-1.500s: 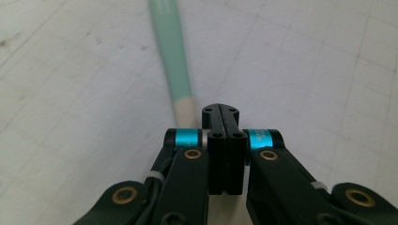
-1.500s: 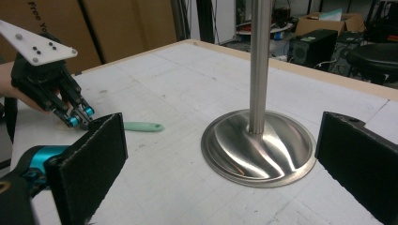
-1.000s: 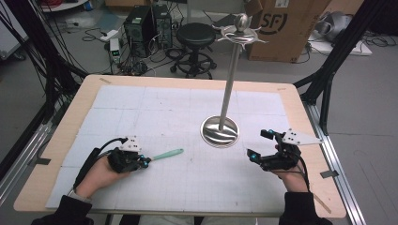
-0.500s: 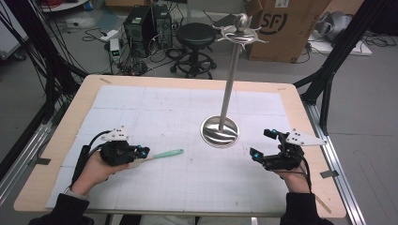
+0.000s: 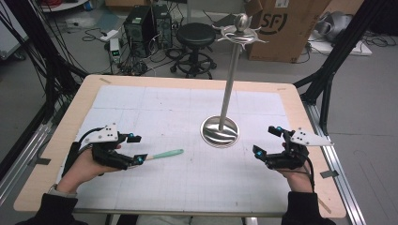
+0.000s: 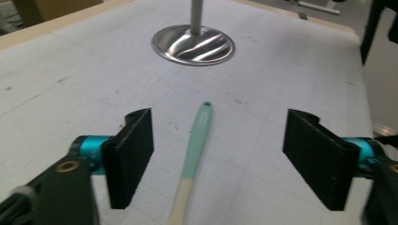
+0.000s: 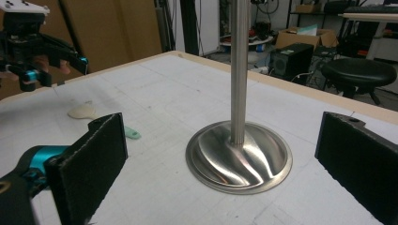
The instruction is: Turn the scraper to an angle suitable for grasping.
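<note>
Mint-green spatula [image 5: 163,153], 1 item, flat on counter [image 5: 187,108] at lower left of frame, between just-opened, non-touching jaws of left tool [image 5: 136,149]; right tool [image 5: 266,141] open, empty; risk: nudging it aside on re-approach.

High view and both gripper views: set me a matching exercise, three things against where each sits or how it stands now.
Things:
1. spoon
2. metal stand
3. left gripper

States:
A. upright near the mat's middle
B. open, jaws either side of the mint handle, not pressing it
C. flat on the mat, handle end toward the stand

Pairs: 1-C, 2-A, 3-B
</note>
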Motion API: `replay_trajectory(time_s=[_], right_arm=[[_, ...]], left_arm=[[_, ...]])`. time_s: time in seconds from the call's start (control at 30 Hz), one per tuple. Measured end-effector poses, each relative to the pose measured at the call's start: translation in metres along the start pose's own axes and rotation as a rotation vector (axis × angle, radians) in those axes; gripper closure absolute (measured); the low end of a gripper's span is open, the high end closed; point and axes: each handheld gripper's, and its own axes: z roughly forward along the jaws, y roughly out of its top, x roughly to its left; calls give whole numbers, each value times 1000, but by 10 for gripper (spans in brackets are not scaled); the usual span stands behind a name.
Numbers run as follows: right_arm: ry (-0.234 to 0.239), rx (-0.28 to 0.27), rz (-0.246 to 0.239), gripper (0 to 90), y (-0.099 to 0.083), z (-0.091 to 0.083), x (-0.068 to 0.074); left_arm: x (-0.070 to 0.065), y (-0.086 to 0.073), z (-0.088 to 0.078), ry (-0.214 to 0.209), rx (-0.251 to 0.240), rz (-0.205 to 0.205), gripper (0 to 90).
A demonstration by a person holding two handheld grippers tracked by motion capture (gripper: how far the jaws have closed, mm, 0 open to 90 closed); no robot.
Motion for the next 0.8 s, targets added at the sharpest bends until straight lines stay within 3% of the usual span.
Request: replay_trajectory(time_s=[0.07,0.2,0.3,0.5,0.63,0.8], right_arm=[[1,-1,-2,15,1,2,-1],[14,5,4,15,2,6,0],[38,25,-3,15,4,9,2],[65,26,-7,15,7,12,5],[64,19,-11,15,8,13,2],[71,21,-12,15,10,16,3]], left_arm=[[0,4,1,-15,36,63,219],[2,10,7,-40,131,88,209],[6,9,15,-14,184,52,210],[7,11,22,-14,244,49,217],[8,21,24,-5,276,62,237],[10,30,32,-23,366,97,240]])
